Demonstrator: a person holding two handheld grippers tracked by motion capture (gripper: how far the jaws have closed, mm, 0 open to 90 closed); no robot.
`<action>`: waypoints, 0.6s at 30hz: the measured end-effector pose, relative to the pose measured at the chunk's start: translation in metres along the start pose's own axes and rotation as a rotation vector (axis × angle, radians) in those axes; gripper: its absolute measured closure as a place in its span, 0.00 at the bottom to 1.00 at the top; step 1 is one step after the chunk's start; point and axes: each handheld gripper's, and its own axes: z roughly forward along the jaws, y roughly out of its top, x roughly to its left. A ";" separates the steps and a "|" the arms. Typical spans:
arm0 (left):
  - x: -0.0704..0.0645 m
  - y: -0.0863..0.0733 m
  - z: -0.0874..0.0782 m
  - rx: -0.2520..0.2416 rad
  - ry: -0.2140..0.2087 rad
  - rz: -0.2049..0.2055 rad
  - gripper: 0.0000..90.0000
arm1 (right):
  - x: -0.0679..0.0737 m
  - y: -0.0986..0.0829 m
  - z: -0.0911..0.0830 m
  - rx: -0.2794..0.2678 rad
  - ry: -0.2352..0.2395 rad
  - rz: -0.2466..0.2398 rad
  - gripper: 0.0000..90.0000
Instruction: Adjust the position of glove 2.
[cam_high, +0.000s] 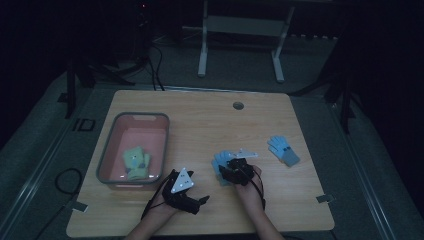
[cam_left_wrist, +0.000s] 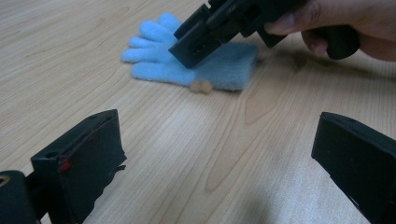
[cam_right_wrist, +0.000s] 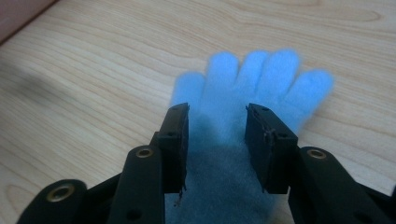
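The right gripper (cam_right_wrist: 217, 144) hovers low over the blue glove (cam_right_wrist: 252, 84), which lies flat on the table (cam_right_wrist: 93, 70), jaws apart and straddling its palm. This looks like the grasp step; next, lower and close. The left gripper (cam_left_wrist: 219, 163) waits nearby, jaws spread wide.

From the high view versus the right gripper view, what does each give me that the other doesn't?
High view alone: the pink bin with a green glove inside, a second blue glove lying farther right, and the left gripper, jaws apart over bare table.
Right gripper view alone: the open jaws straddling the glove's palm, fingers pointing away.
Both: the right gripper over the blue glove on the wooden table.
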 end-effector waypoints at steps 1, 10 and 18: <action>0.000 0.000 0.000 0.001 0.000 0.001 0.03 | 0.000 0.002 -0.002 -0.005 0.007 0.001 0.66; 0.000 0.000 -0.002 -0.002 -0.001 0.000 0.03 | -0.027 0.022 -0.030 -0.063 0.060 -0.098 0.70; 0.000 0.000 -0.001 -0.001 -0.001 -0.004 0.03 | -0.086 0.017 -0.063 -0.112 0.088 -0.141 0.71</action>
